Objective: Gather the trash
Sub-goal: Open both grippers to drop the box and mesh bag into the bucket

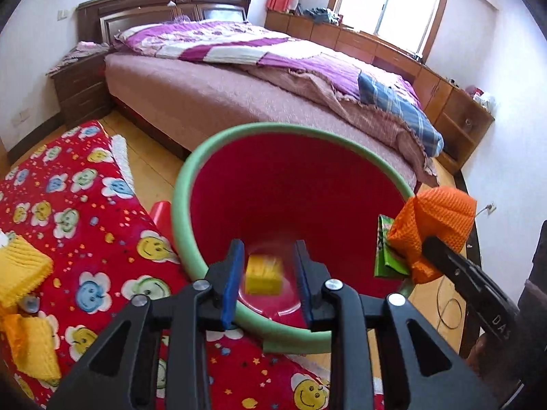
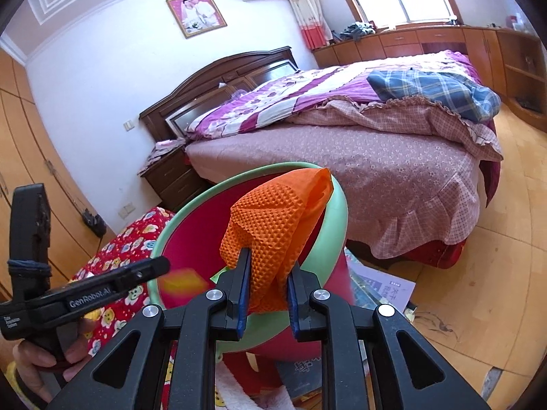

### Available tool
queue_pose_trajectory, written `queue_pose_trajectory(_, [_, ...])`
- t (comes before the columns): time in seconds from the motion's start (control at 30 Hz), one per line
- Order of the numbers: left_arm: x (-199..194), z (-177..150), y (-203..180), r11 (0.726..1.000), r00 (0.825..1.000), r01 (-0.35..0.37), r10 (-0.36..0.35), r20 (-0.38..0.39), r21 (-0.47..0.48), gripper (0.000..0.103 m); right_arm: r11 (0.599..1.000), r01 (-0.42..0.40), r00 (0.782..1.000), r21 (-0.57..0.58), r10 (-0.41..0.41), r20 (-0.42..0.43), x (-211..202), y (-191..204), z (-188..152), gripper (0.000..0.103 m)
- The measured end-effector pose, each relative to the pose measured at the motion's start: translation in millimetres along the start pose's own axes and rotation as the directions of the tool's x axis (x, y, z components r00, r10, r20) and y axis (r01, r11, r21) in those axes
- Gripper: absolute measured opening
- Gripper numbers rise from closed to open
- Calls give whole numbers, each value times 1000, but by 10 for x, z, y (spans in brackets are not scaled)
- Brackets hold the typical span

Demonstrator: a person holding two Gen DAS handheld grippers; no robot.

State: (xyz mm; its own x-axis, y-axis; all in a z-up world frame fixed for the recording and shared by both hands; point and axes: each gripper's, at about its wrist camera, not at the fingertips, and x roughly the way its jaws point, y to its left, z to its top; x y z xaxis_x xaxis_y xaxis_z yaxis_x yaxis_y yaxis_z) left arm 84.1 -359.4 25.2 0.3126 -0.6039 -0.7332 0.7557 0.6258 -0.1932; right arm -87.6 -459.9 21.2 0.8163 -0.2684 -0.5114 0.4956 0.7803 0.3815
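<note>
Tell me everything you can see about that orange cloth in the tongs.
The orange cloth looks like a thin, waffle-textured rag, crumpled and folded into a loose bunch. The right gripper is shut on its lower part, so the rest stands up above the blue pads. It hangs over the green rim of the red bin, on the side nearest that gripper. Whether it touches the rim I cannot tell.
</note>
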Motion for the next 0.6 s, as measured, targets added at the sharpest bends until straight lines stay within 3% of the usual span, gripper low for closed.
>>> queue_pose_trajectory(0.1, [-2,-18,-14,1000,1000,-5,5,5,-3,39,1000,4,1000,-12,-4,2,19,13,0,20])
queue_pose_trajectory(0.33, [-126,-75,19,1000,999,-26,26,26,-6,41,1000,4,1000,-21,-5,-17,86,37,-5,27])
queue_pose_trajectory(0.6, [-288,-159,115,999,999,-21,22,34,-44,42,1000,4,1000,-24,-5,-20,83,61,-32,27])
